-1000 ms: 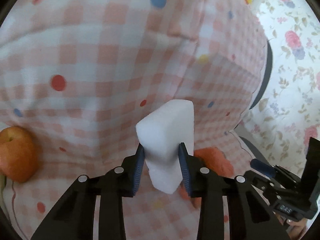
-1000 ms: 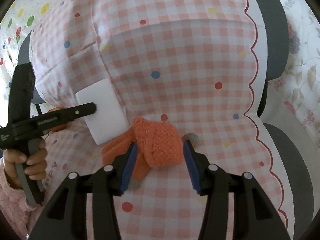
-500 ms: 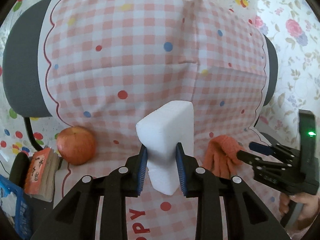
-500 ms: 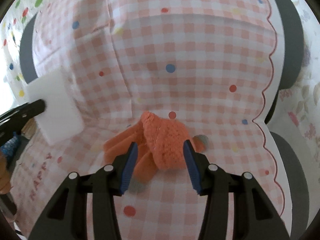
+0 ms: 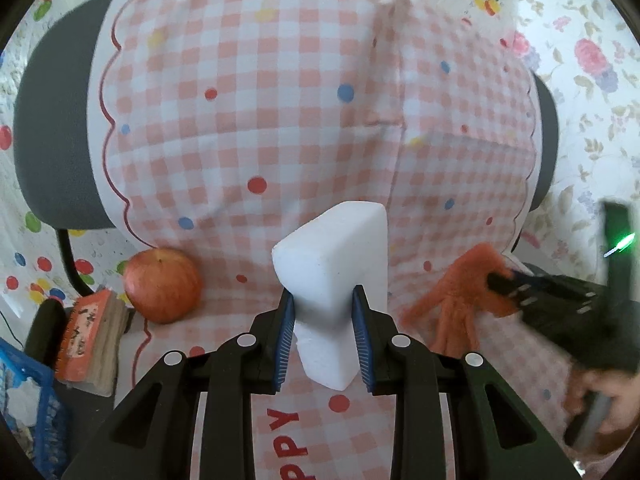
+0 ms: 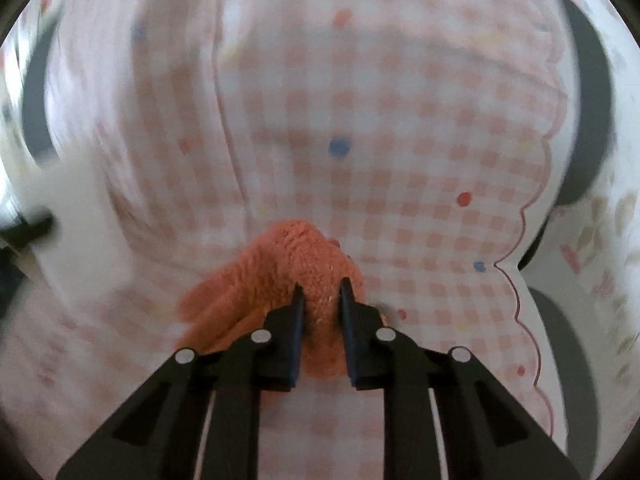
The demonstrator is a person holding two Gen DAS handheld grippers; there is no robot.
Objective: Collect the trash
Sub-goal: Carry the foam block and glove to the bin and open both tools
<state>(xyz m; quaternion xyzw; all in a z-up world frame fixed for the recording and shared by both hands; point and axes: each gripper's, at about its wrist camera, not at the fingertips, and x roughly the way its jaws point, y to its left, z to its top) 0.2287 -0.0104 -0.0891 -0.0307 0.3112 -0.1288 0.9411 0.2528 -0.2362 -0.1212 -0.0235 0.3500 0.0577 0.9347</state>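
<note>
White foam block [image 5: 334, 276]: clamped upright in left gripper [image 5: 323, 334]. Orange knitted glove [image 6: 296, 280]: pinched by right gripper [image 6: 320, 312], over checked cloth [image 5: 260, 120].

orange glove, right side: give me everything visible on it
The orange glove looks knitted and fuzzy, bunched into a lump. The right gripper is shut on its raised fold. In the left wrist view its fingers dangle loose over the pink checked cloth. Whether it touches the cloth is unclear; the right view is motion-blurred.
</note>
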